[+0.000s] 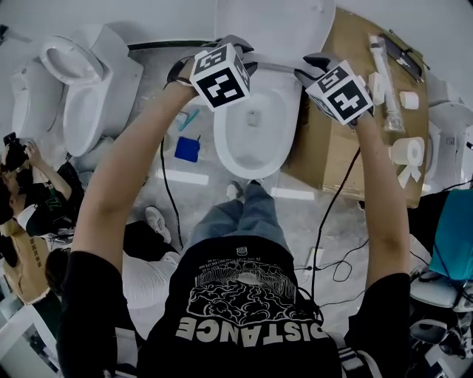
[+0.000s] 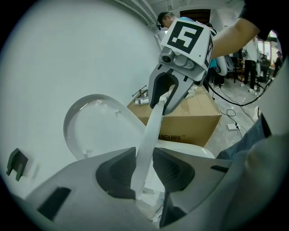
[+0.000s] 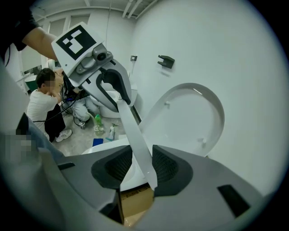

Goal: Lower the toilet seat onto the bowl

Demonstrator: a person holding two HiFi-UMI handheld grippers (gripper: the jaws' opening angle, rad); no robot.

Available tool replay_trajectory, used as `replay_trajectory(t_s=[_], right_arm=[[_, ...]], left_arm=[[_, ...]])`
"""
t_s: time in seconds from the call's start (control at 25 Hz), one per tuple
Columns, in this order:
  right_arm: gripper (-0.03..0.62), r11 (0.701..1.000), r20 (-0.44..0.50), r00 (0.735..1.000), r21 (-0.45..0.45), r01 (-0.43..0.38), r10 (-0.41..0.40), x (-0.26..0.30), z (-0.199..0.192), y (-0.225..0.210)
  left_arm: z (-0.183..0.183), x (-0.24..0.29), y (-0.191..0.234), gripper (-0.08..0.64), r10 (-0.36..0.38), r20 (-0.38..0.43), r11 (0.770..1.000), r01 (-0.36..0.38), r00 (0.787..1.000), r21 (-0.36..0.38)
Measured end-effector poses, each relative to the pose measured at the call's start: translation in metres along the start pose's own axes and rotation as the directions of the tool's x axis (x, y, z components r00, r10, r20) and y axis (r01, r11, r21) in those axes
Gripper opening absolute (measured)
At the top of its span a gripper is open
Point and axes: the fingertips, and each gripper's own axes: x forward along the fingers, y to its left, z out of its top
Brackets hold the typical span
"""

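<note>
The white toilet bowl (image 1: 255, 125) stands straight below me, with its lid (image 1: 273, 22) upright against the wall. The seat (image 1: 277, 66) hangs part-way down, tilted, above the bowl and in front of the lid. My left gripper (image 1: 228, 44) is shut on the seat's left rim (image 2: 151, 131), which runs edge-on between its jaws (image 2: 144, 173). My right gripper (image 1: 314, 65) has the right rim (image 3: 131, 131) between its jaws (image 3: 142, 169), with a little slack at one pad. Each gripper view shows the other gripper at the strip's far end: the right (image 2: 168, 97), the left (image 3: 113, 92).
A cardboard box (image 1: 347, 148) stands right of the bowl with a paper roll (image 1: 406, 151) and tools on top. Other toilets (image 1: 89, 81) stand at the left. A person (image 1: 29, 192) crouches at the left. A blue pad (image 1: 187, 148) and cables (image 1: 325, 244) lie on the floor.
</note>
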Motion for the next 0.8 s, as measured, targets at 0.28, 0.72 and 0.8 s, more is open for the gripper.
replay_trajectory(t_s=[0.28, 0.72, 0.8], right_arm=[[0.141, 1.000, -0.011, 1.000, -0.025, 0.010, -0.011, -0.005, -0.011, 0.028], [0.144, 0.996, 0.017, 1.000, -0.084, 0.001, 0.000, -0.009, -0.031, 0.066], [0.144, 0.995, 0.024, 1.000, -0.099, -0.007, 0.010, -0.009, -0.035, 0.075]], left_arm=[[-0.010, -0.005, -0.030, 0.114, -0.027, -0.016, 0.999, 0.027, 1.000, 0.036], [-0.025, -0.006, -0.071, 0.118, -0.008, -0.072, 1.000, 0.010, 0.997, 0.027], [-0.029, -0.006, -0.081, 0.120, 0.003, -0.085, 1.000, -0.001, 0.996, 0.026]])
